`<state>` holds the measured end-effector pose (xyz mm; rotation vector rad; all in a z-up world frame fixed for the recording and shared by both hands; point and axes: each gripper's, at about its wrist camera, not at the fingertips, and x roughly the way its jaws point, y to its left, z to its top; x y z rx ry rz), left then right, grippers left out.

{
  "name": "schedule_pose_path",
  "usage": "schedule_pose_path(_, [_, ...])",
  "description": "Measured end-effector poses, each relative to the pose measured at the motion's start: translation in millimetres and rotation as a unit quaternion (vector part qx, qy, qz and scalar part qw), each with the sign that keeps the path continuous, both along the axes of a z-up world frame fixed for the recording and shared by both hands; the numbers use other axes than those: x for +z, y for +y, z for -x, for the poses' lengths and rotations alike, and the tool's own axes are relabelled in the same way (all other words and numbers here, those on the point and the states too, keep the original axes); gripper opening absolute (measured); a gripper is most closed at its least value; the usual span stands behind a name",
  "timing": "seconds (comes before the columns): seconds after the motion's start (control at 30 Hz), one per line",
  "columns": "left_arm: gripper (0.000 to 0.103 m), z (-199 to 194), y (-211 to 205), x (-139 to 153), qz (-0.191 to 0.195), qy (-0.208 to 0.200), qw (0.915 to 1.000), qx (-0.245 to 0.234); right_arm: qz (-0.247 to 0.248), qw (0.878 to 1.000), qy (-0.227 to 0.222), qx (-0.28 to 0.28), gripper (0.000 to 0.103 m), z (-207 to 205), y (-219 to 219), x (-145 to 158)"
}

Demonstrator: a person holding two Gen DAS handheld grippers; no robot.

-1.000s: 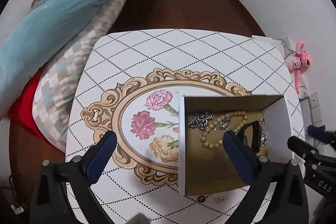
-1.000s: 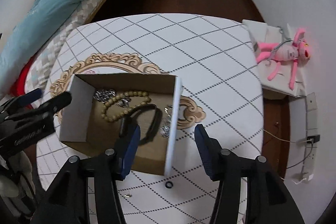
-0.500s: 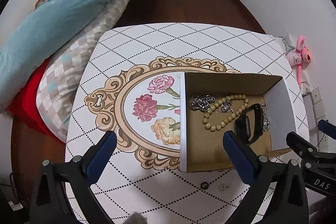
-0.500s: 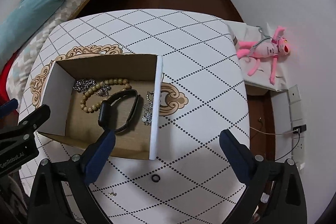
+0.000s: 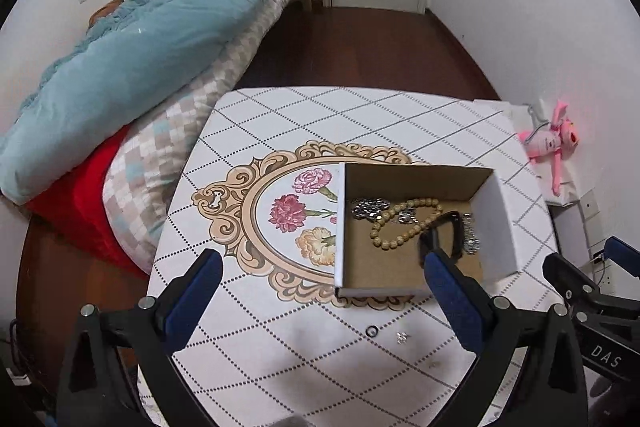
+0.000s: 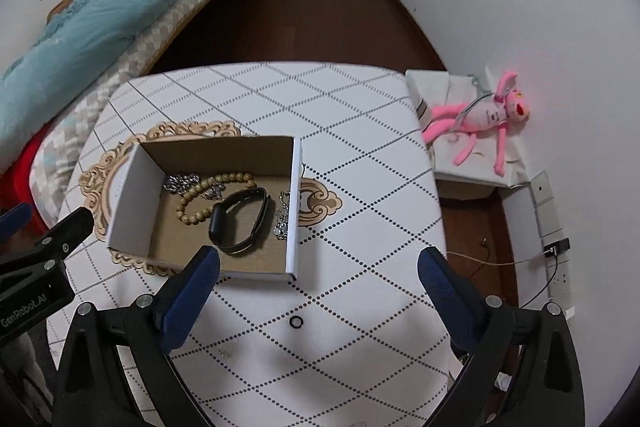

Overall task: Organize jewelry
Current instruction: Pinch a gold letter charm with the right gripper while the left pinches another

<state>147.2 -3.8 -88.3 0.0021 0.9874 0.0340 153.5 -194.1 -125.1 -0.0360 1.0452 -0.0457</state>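
Note:
An open cardboard box stands on the white table. It holds a wooden bead bracelet, a black wristband and silver chain pieces. A small black ring lies on the table in front of the box. A tiny silver piece lies beside it. My left gripper is open and empty, above the table's near side. My right gripper is open and empty, above the ring.
The table has a diamond pattern and a flower medallion. A bed with a blue quilt stands to the left. A pink plush toy lies on a white box to the right, by the wall.
Both grippers have pulled back and up from the box. The right gripper has opened wide; it stood over the box with narrower jaws a second ago. The wristband lies in the box.

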Motion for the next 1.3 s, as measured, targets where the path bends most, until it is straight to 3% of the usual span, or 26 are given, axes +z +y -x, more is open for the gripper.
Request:
schedule_pose_path(0.37, [0.103, 33, -3, 47, 0.008, -0.042, 0.999, -0.012, -0.014, 0.998, -0.059, -0.012, 0.101, 41, -5, 53])
schedule_pose_path(0.6, [0.103, 35, -1, 42, 0.006, -0.036, 0.9993, 0.0, -0.042, 0.997, -0.06, -0.012, 0.101, 56, -11, 63])
schedule_pose_path(0.73, [0.103, 36, 1, 11, -0.008, -0.011, 0.9999, 0.005, -0.05, 0.998, -0.024, -0.015, 0.101, 57, -14, 35])
schedule_pose_path(0.9, [0.103, 38, 4, -48, -0.035, 0.049, 0.9981, 0.009, -0.081, 0.996, 0.03, -0.019, 0.1, 57, -23, -25])
schedule_pose_path(1.1, [0.103, 45, 22, -94, -0.064, 0.099, 0.9926, 0.029, -0.146, 0.986, 0.083, 0.009, 0.074, 61, -4, -89])
schedule_pose_path(1.3, [0.103, 50, 40, -116, -0.079, 0.127, 0.9878, 0.043, -0.138, 0.985, 0.092, 0.049, 0.052, 59, 39, -121])
